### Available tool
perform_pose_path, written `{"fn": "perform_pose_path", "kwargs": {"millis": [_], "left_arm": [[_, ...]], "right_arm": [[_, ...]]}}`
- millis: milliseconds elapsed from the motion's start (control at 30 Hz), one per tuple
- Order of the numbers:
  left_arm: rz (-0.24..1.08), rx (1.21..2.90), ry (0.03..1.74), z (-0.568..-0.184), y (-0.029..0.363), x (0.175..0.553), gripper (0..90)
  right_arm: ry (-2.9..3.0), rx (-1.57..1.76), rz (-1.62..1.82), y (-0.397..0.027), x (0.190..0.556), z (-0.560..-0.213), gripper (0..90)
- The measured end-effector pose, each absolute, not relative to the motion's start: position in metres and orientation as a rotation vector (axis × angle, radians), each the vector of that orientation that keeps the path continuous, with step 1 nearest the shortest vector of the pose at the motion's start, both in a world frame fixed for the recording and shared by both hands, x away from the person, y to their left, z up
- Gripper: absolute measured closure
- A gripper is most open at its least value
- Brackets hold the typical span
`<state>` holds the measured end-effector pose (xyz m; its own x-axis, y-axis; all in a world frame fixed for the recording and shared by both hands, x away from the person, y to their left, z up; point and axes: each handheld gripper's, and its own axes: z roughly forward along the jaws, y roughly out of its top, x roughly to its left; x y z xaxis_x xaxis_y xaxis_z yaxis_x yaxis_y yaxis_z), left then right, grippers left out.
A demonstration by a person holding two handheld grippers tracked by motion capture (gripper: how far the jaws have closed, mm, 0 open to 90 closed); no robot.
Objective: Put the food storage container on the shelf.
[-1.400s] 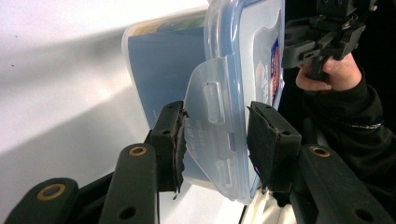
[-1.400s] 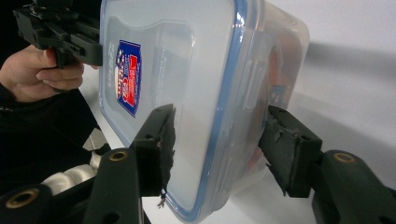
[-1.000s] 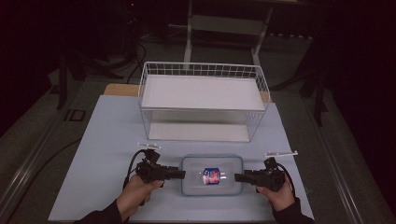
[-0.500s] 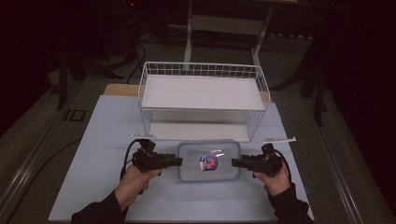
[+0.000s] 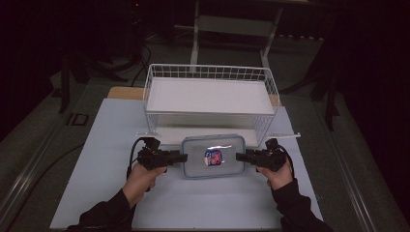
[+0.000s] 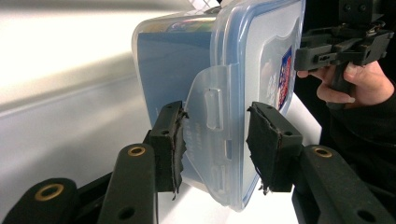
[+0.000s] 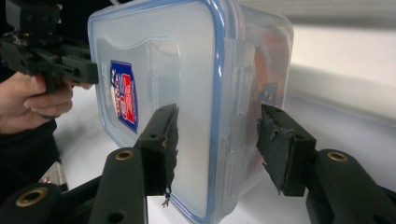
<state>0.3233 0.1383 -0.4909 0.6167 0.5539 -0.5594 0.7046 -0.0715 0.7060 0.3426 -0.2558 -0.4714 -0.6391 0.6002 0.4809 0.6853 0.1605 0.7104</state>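
A clear plastic food container (image 5: 227,145) with a blue-rimmed lid and a red and blue label (image 5: 213,157) is held between both grippers, just in front of the wire basket (image 5: 208,71). My left gripper (image 5: 184,157) is shut on the container's left end. In the left gripper view the left gripper (image 6: 215,123) has its pads on either side of the side latch flap (image 6: 210,112) of the container (image 6: 182,60). My right gripper (image 5: 238,156) is shut on the right end. In the right gripper view the right gripper (image 7: 218,128) straddles the lid edge of the container (image 7: 182,56).
The white wire basket holds a white shelf board (image 5: 208,94) and stands at the far middle of the pale mat (image 5: 106,140). Dark floor, cables and a stand's legs surround the table. The person's hands and dark sleeves come in from the bottom.
Both grippers have carried the container away from the person, from near the mat's front edge up to the foot of the wire basket.
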Motion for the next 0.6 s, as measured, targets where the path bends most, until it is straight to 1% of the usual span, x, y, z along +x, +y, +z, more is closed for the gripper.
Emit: {"fn": "perform_pose_path", "kwargs": {"millis": [333,600], "left_arm": [[-0.103,1.727,1.036,-0.496,0.132,0.345,55.9],[-0.001,1.704,1.020,-0.502,0.127,0.360,54.9]], "right_arm": [[-2.311,-1.320,-1.559,-0.258,0.365,-0.479,48.5],[-2.309,-1.324,-1.642,-0.260,0.381,-0.491,48.0]]}}
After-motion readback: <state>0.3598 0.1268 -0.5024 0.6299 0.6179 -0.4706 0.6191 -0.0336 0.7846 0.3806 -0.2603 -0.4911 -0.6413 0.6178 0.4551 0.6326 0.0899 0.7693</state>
